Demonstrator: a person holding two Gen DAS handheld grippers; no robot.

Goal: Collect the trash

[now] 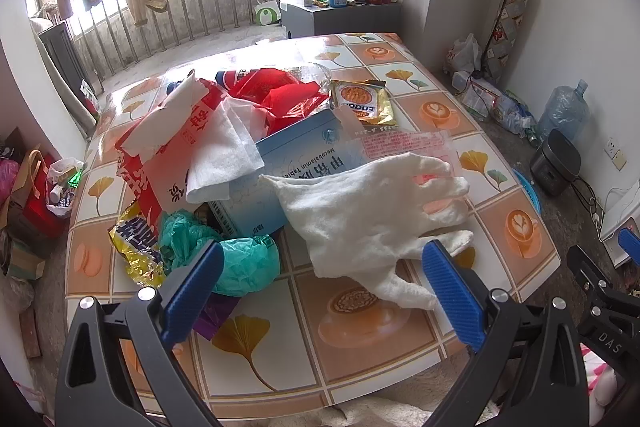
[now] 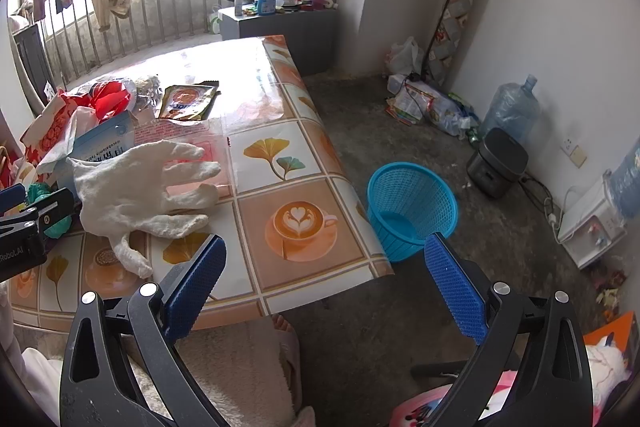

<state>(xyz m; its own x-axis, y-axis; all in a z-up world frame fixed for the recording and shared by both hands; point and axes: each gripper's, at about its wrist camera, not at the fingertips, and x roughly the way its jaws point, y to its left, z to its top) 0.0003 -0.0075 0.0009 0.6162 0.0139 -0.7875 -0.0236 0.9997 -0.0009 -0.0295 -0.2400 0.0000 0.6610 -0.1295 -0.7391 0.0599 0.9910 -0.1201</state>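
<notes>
Here, blue box [image 1: 288,163] reading "Mecobalamin", "DAS" on right tool [image 1: 624,267]

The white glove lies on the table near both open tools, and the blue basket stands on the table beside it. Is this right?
Not quite. The blue basket stands on the floor beside the table, as the right wrist view shows. The white glove does lie on the table near both open tools.

Open right tongs [image 2: 325,281] hover over the table [image 2: 272,131] edge, white glove [image 2: 136,183] left, blue basket [image 2: 412,213] right.
</notes>
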